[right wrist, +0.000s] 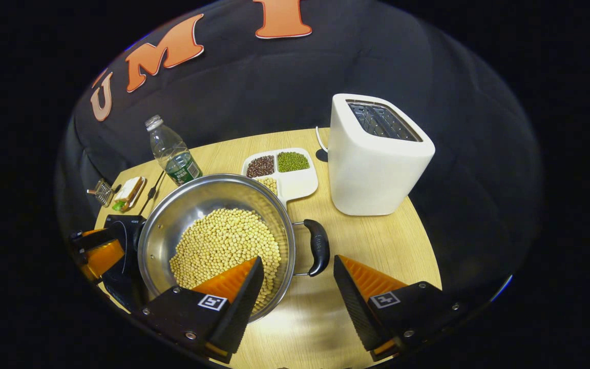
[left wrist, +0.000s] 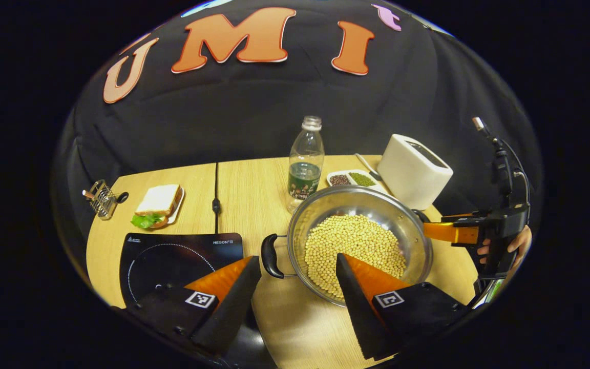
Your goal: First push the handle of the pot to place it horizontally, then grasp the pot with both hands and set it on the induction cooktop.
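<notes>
One steel pot (left wrist: 359,241), holding a layer of pale yellow beans (left wrist: 355,246), stood on the wooden worktop (left wrist: 254,189) just beside the black induction cooktop (left wrist: 172,261), not on it. The cooktop carried a small white brand word near its far right corner, too small to read with certainty. The pot had two black side handles; the left handle (left wrist: 270,255) and the right handle (right wrist: 317,247) both lay level.

The left gripper (left wrist: 297,266) hung with its jaws wide apart, one finger over the cooktop's edge and the other over the pot's near rim, the left handle between them and untouched. The right gripper (right wrist: 297,266) likewise stood with jaws apart, straddling the right handle without contact.

Behind the pot stood one plastic bottle (left wrist: 305,166) with a dark green label, its print unreadable, one white toaster (right wrist: 374,154), and one white divided dish (right wrist: 282,171) with dark red, green and yellow beans. One sandwich (left wrist: 157,205) on a plate and one small wire rack (left wrist: 102,199) sat at the far left.
</notes>
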Demonstrator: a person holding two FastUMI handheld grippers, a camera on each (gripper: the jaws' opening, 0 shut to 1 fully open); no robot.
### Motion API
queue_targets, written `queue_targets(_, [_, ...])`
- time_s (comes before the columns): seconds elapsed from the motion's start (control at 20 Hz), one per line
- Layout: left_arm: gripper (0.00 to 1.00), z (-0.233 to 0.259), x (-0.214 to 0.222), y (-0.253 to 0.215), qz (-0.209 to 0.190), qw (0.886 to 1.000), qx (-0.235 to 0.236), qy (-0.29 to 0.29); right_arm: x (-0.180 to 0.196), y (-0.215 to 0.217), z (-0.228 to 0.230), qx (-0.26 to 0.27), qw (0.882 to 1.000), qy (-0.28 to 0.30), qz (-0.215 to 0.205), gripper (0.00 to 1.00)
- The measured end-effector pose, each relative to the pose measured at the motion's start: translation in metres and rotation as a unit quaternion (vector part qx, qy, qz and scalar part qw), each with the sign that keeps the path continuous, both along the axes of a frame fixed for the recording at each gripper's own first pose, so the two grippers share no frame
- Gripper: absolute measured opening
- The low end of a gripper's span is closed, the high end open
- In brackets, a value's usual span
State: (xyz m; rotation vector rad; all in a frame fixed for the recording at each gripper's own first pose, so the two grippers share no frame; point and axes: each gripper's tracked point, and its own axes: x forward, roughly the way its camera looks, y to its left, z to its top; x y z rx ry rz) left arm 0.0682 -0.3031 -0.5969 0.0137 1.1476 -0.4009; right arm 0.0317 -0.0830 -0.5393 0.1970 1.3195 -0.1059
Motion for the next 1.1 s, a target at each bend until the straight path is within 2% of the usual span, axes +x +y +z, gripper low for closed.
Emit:
queue_targets(0.25, [0.98, -0.055, 0.008, 0.001, -0.002, 0.999, 0.039, 0.037, 0.004, -0.004, -0.016, -0.009, 1.0, 0.01, 0.004, 0.86])
queue_targets(0.65, [0.97, -0.089, 0.014, -0.006, -0.01, 0.997, 0.064, 0.051, 0.009, -0.004, -0.049, -0.019, 0.999, 0.026, 0.011, 0.87])
queue_targets(0.8, [0.89, -0.099, 0.018, -0.002, -0.01, 0.996, 0.077, 0.05, 0.01, -0.004, -0.056, -0.021, 0.999, 0.033, 0.0, 0.82])
queue_targets(0.9, [0.85, -0.106, 0.02, 0.001, -0.002, 0.995, 0.083, 0.049, 0.011, -0.007, -0.059, -0.031, 0.999, 0.032, 0.005, 0.73])
queue_targets(0.95, [0.79, -0.11, 0.019, 0.002, -0.001, 0.995, 0.082, 0.051, 0.011, -0.007, -0.059, -0.032, 0.999, 0.03, 0.008, 0.7])
queue_targets(1.1, [0.75, -0.113, 0.021, 0.0, 0.006, 0.996, 0.074, 0.046, 0.012, -0.005, -0.058, -0.023, 0.999, 0.027, 0.006, 0.69])
